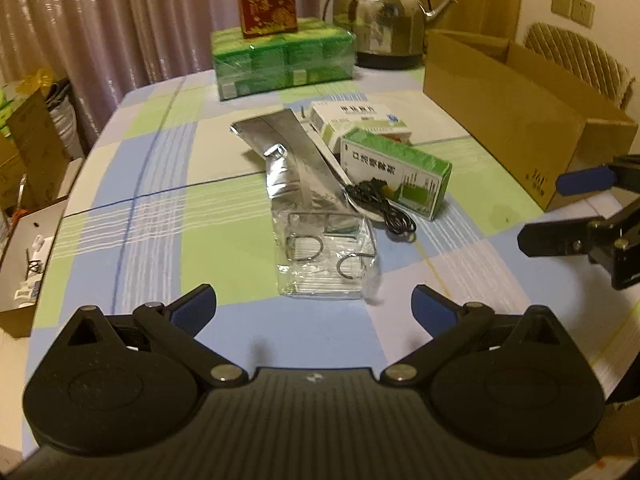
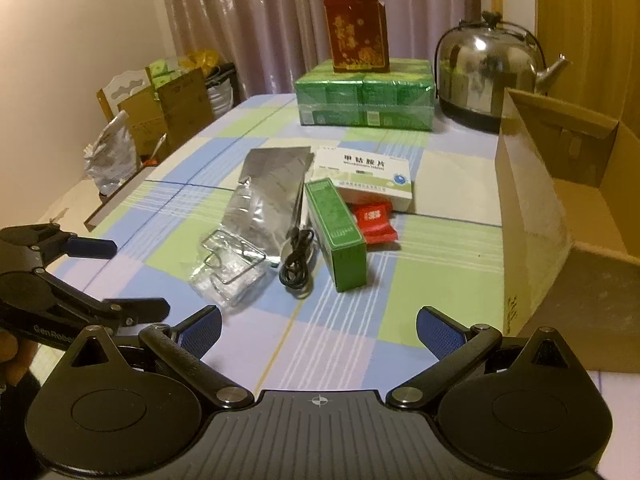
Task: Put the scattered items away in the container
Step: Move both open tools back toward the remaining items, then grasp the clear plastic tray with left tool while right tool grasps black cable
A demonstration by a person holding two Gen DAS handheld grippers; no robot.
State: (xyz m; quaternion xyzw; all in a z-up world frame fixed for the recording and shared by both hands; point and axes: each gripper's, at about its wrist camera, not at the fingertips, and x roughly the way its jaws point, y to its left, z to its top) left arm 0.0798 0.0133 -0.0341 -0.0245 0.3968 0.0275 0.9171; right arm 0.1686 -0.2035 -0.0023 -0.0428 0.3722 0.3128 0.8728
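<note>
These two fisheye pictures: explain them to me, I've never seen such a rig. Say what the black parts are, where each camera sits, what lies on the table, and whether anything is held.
No robot here: a person holds a two-fingered tool in each hand, with a camera on each looking forward. The black shapes at the bottom are the tools. The left gripper and right gripper both have jaws spread wide, holding nothing. On the checked tablecloth lie a silver foil pouch, a clear packet with wire hooks, a black cable, a green box, a white medicine box and a red sachet. The open cardboard box stands on the right. Behind are a kettle and wrapped green boxes.
</note>
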